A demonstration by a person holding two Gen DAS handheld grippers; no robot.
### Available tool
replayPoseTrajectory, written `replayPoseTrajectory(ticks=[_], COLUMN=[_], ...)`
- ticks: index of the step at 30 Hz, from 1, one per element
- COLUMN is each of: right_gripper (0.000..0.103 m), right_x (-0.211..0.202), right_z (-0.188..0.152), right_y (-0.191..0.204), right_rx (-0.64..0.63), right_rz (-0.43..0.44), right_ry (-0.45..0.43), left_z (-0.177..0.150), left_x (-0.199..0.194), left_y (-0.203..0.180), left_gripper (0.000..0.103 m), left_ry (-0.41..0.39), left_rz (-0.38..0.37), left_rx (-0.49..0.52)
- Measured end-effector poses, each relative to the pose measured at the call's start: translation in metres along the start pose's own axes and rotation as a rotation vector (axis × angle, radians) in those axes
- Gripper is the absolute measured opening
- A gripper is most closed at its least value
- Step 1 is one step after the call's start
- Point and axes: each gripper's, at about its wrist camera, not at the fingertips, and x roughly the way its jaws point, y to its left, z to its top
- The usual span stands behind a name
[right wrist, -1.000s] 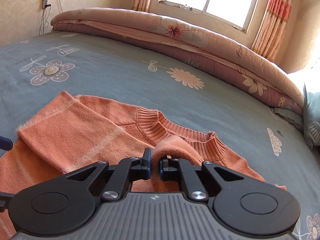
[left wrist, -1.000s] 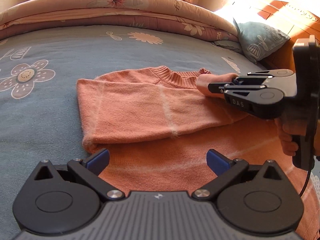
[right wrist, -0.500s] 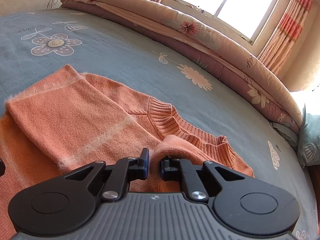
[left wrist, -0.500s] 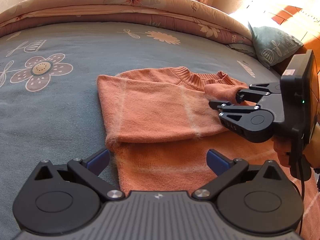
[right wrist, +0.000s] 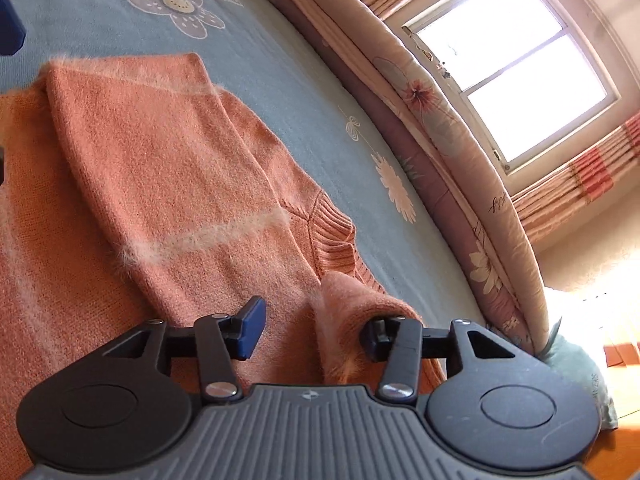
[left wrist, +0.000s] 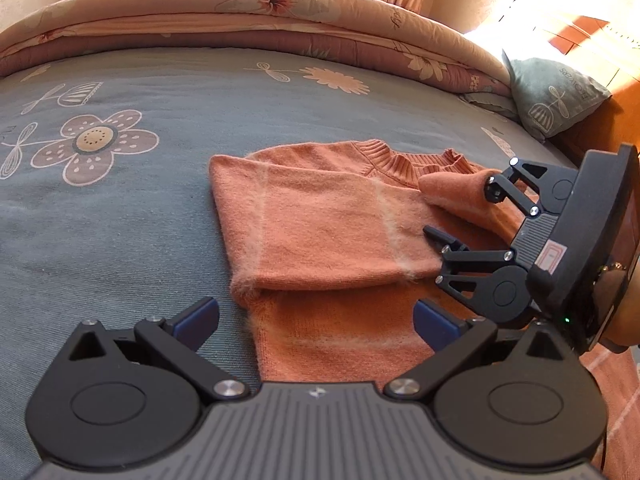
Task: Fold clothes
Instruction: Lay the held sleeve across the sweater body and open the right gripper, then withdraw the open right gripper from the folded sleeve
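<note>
right tongs [right wrist: 312, 330] agape around sleeve [right wrist: 352, 316]

Orange sweater [left wrist: 320, 232] lower body hidden behind left gripper [left wrist: 316, 316] housing, pillow [left wrist: 556, 96] lettering too small, hand [left wrist: 624, 300] cut off at right edge

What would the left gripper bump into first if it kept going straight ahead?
Probably the orange sweater. The left gripper hangs open, angled down at its lower part lying on the bed.
</note>
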Motion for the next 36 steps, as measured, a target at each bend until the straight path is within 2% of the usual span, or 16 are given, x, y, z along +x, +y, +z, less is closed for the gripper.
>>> replayPoseTrajectory(ticks=[5,11,14,17,23,28,31,36], right_gripper=[0.057,0.065,0.065,0.071,0.077,0.081,0.082,0.086], right_x=[-0.002,-0.004,-0.004,-0.006,-0.010,-0.012,-0.020,-0.048], right_z=[0.007,0.011,0.012,0.011,0.012,0.012,0.010,-0.001], right_y=[0.014,0.020,0.024,0.029,0.033,0.025,0.016,-0.025], right_rx=[-0.153,-0.227,-0.275,-0.318,-0.348,-0.308,-0.274,-0.089], right_rz=[-0.041,-0.052,-0.065,-0.088,-0.099,-0.073,-0.023,0.166], right_ry=[-0.006,-0.013,-0.011,-0.008,-0.032,-0.030,-0.032,-0.070], left_z=[0.001,0.002,0.002,0.003,0.002,0.003,0.002,0.002], left_x=[-0.007,-0.011,-0.012,-0.012,-0.012,-0.012,-0.011,-0.013], left_y=[0.020,0.036,0.036,0.033,0.033,0.035,0.034,0.034], left_gripper=[0.102,0.102,0.102,0.102,0.102,0.102,0.102,0.102], left_ry=[-0.017,-0.032,-0.034,-0.037,-0.037,-0.037,-0.032,-0.039], left_rz=[0.021,0.059,0.050,0.040,0.040,0.042,0.043,0.035], left_rx=[-0.054,-0.104,-0.100,-0.089,-0.091,-0.101,-0.095,-0.098])
